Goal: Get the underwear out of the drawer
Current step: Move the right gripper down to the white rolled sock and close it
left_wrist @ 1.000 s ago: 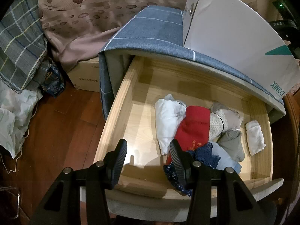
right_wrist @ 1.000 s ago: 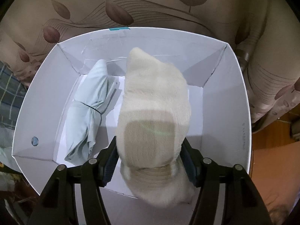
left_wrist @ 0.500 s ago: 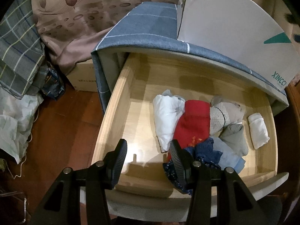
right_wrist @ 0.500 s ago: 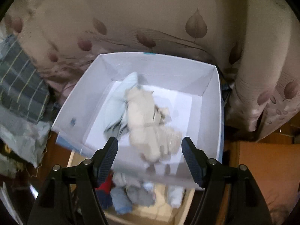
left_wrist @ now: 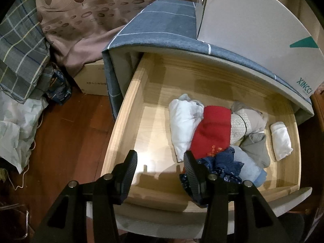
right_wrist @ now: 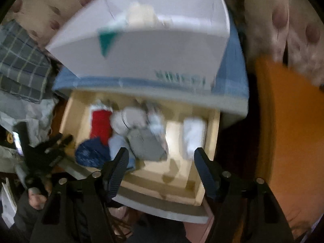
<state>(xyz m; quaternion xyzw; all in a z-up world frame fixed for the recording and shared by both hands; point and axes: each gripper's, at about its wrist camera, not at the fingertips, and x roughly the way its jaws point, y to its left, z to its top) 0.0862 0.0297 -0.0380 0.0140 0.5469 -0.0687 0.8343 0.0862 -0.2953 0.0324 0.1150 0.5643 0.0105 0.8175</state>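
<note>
The open wooden drawer (left_wrist: 129,109) holds several folded pieces of underwear: a white one (left_wrist: 182,125), a red one (left_wrist: 212,131), a beige one (left_wrist: 243,121), a grey one (left_wrist: 255,149), a navy one (left_wrist: 224,166) and a small white roll (left_wrist: 280,141). My left gripper (left_wrist: 160,160) is open and empty above the drawer's front left. My right gripper (right_wrist: 161,158) is open and empty above the drawer's front (right_wrist: 212,125), over the grey piece (right_wrist: 145,143). A cream piece (right_wrist: 141,16) lies in the white box (right_wrist: 151,56) on top.
The white box (left_wrist: 253,36) stands on the blue-covered cabinet top (left_wrist: 162,28). A cardboard box (left_wrist: 91,81), a plaid cloth (left_wrist: 20,50) and white bags (left_wrist: 16,125) crowd the wooden floor at left. An orange surface (right_wrist: 287,131) lies right of the drawer.
My right gripper has opened and dropped the cream piece into the white box, then pulled back and down over the drawer. The left gripper has barely moved.
</note>
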